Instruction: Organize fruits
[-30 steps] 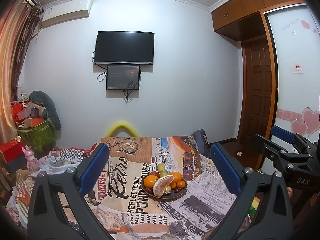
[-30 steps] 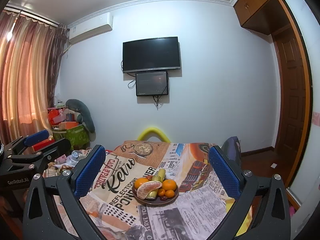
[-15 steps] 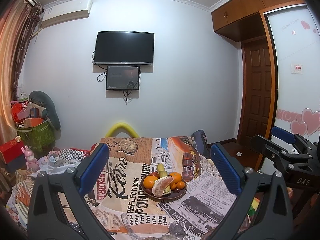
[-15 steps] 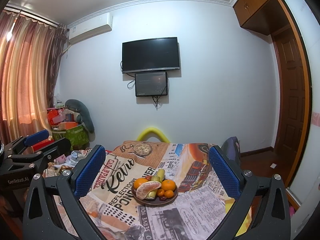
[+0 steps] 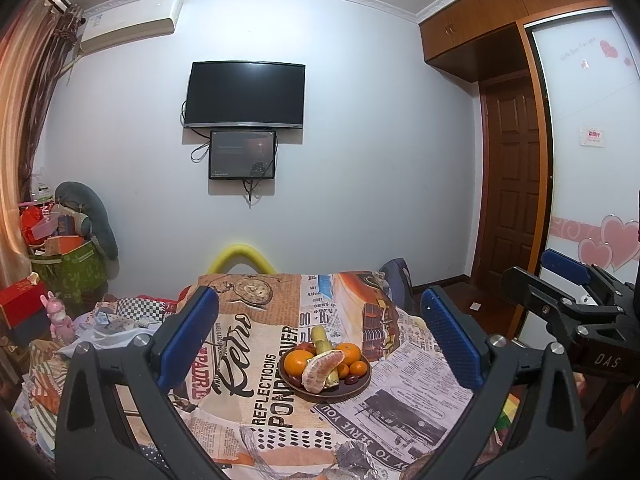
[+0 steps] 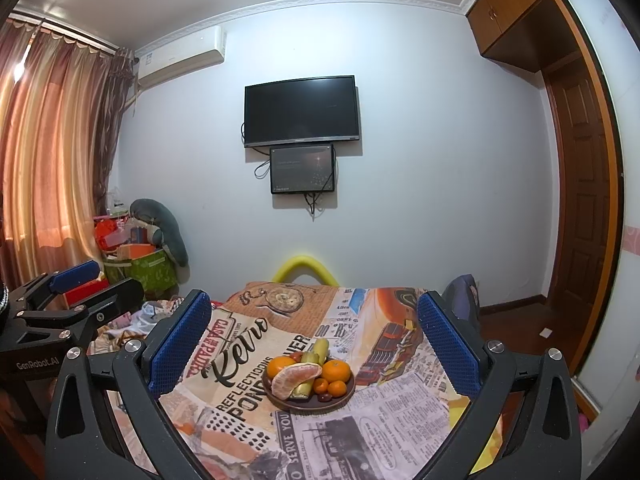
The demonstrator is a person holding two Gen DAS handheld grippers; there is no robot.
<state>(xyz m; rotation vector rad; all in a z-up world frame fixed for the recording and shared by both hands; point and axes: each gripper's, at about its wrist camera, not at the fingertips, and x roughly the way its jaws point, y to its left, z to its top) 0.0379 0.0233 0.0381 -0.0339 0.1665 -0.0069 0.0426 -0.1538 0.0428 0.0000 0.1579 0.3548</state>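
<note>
A dark round plate [image 5: 357,386] [image 6: 344,399] stands on the printed tablecloth, holding oranges [image 5: 298,361] [image 6: 336,371], a peeled pomelo wedge [image 5: 321,369] [image 6: 295,378], a banana [image 5: 320,343] [image 6: 320,350] and small dark fruits. My left gripper [image 5: 318,320] is open and empty, held well back from and above the plate. My right gripper [image 6: 314,316] is open and empty, likewise back from the plate. The right gripper shows at the right edge of the left wrist view [image 5: 568,292]; the left gripper shows at the left edge of the right wrist view [image 6: 72,296].
The table [image 5: 256,400] wears a newspaper-print cloth. A yellow chair back [image 5: 240,258] stands behind it, a dark chair [image 5: 396,280] at its right. Clutter, boxes and a green bag [image 5: 68,272] fill the left. A door [image 5: 512,208] is at right.
</note>
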